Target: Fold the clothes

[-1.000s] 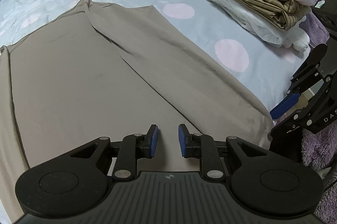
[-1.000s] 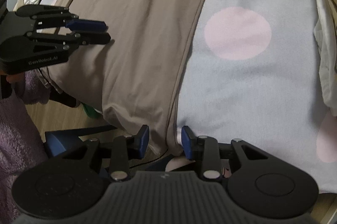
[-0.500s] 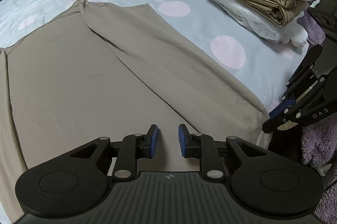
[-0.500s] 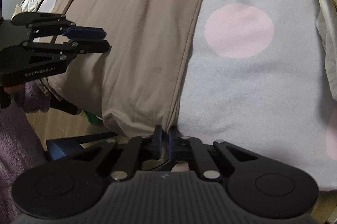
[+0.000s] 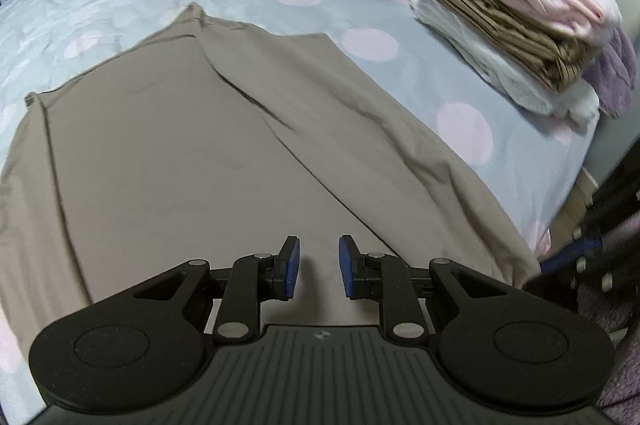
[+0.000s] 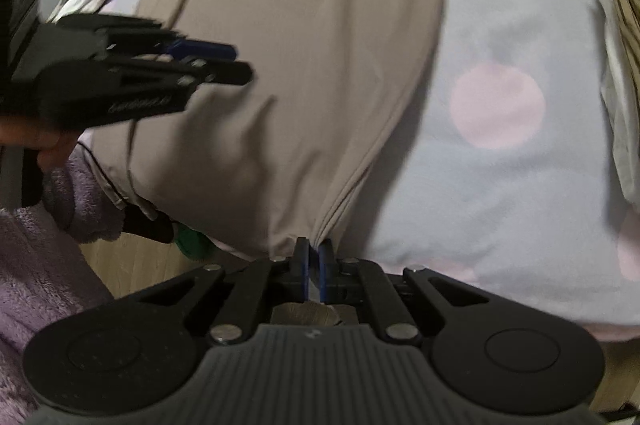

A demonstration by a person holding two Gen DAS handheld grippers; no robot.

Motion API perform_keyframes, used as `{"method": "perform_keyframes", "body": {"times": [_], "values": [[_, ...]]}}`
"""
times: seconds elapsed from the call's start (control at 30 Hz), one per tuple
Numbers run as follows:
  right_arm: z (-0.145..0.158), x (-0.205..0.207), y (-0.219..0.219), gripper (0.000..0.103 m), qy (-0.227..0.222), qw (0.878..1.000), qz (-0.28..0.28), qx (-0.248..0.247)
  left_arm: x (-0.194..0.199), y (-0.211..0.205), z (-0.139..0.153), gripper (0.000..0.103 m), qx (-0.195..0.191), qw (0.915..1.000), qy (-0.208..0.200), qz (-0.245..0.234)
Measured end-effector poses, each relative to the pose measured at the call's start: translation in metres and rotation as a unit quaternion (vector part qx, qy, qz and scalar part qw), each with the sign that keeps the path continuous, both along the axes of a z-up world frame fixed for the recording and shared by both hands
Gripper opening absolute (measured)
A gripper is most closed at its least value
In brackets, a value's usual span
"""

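The right gripper [image 6: 314,267] now pinches the near corner of a taupe garment [image 6: 304,73] at the edge of the bed [image 6: 500,193], its blue pads closed on a gathered tuck of fabric that fans upward from between them. A second ago those jaws stood apart with the hem lying loose before them; they have since snapped together and the hand has begun to lift, so the cloth near the corner pulls into taut pleats.

The left gripper [image 5: 314,271] hangs over the garment's lower middle with its pads [image 5: 290,267] a modest gap apart. In its own view the cloth seems to pass behind the pads, and nothing is visibly between them; from the right wrist view it appears above the fabric, blurred, so a grip cannot be confirmed. Its gap is unchanged from a second ago.

The garment lies spread flat on the spotted bedcover, one long fold already running down its length. A stack of folded clothes [image 5: 516,25] sits well apart at the far right.

With one corner secured, the next fold looks ready to begin, though the left side seems not yet anchored.
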State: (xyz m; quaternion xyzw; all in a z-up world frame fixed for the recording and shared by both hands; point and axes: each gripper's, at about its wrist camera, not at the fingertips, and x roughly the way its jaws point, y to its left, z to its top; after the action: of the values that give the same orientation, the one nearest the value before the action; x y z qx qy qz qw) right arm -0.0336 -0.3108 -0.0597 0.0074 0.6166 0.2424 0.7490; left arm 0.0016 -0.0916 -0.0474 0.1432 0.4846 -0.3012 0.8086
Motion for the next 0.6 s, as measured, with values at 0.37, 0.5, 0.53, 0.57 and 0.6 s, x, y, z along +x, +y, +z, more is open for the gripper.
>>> {"method": "perform_keyframes", "body": {"times": [0.37, 0.5, 0.53, 0.57, 0.6], "values": [[0.002, 0.003, 0.038, 0.005, -0.007, 0.999, 0.052, -0.013, 0.073, -0.033, 0.033, 0.020, -0.022, 0.9987, 0.017, -0.043], [-0.004, 0.003, 0.041, 0.005, -0.003, 0.998, 0.055, -0.014, 0.103, -0.065, 0.029, 0.024, -0.011, 0.9975, 0.047, -0.051], [-0.005, 0.003, 0.042, 0.005, -0.003, 0.998, 0.057, -0.013, 0.110, -0.076, 0.027, 0.025, -0.003, 0.9971, 0.055, -0.053], [-0.006, 0.003, 0.043, 0.005, -0.002, 0.998, 0.059, -0.013, 0.116, -0.084, 0.024, 0.025, 0.003, 0.9967, 0.060, -0.054], [-0.006, 0.004, 0.044, 0.005, -0.001, 0.998, 0.061, -0.012, 0.121, -0.093, 0.022, 0.025, 0.008, 0.9965, 0.064, -0.053]]}}
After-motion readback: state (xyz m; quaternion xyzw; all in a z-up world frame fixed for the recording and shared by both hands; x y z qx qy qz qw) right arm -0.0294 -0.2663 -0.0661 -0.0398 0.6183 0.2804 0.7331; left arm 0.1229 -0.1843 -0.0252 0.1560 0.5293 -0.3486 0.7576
